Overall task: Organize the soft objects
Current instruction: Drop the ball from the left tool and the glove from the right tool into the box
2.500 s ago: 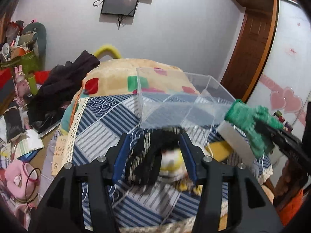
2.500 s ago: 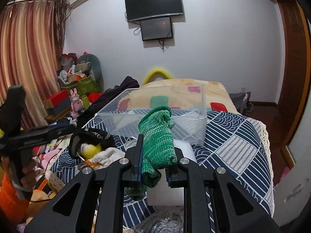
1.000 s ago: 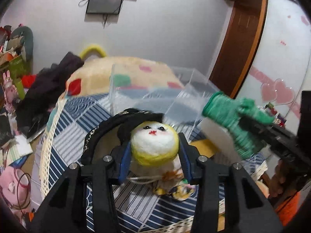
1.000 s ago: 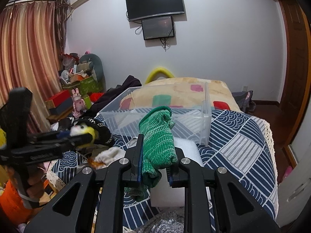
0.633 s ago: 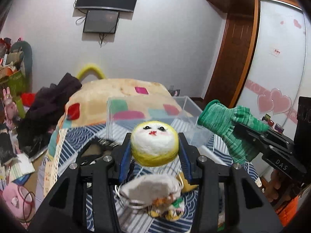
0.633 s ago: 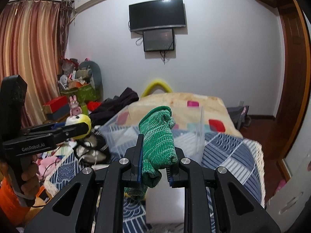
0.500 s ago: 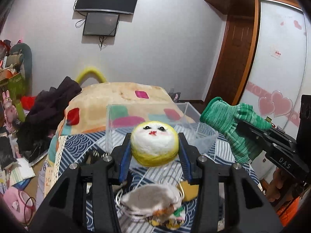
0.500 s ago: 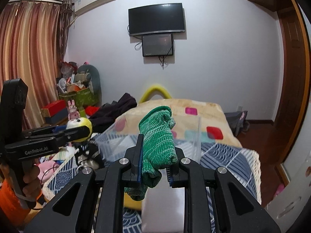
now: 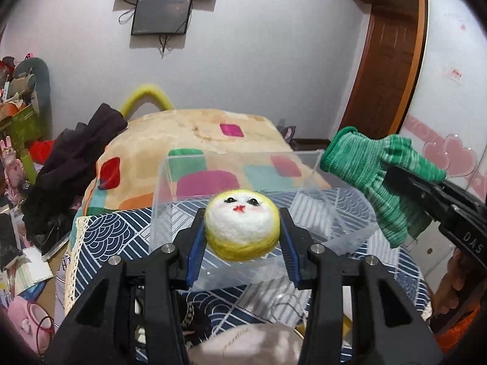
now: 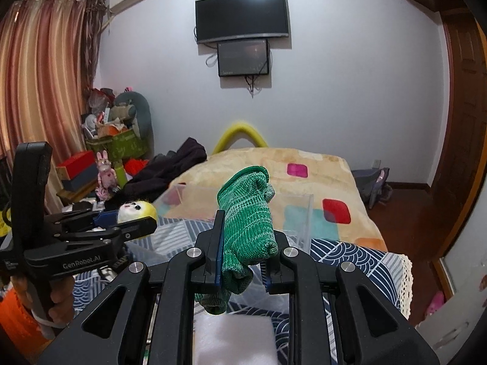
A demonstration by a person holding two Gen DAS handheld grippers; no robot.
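Note:
My left gripper (image 9: 242, 237) is shut on a round yellow-and-white plush ball with a painted face (image 9: 241, 223) and holds it in the air at the near wall of a clear plastic box (image 9: 170, 194). The ball also shows in the right wrist view (image 10: 137, 210). My right gripper (image 10: 243, 258) is shut on a green knitted glove (image 10: 246, 222), held up in front of the same clear box (image 10: 307, 213). In the left wrist view the glove (image 9: 374, 176) hangs at the right, over the box's right end.
The box stands on a bed with a blue patterned cover (image 9: 103, 237) and a beige blanket (image 9: 197, 127). A white foam block (image 10: 234, 340) lies below the right gripper. A pale soft item (image 9: 252, 346) and a dark band lie below the left gripper. Clutter and dark clothes (image 9: 70, 158) are at the left.
Both grippers have risen and moved forward toward the clear box, each keeping its object. The left gripper lifted the plush ball off the bed; the box now sits just ahead of it.

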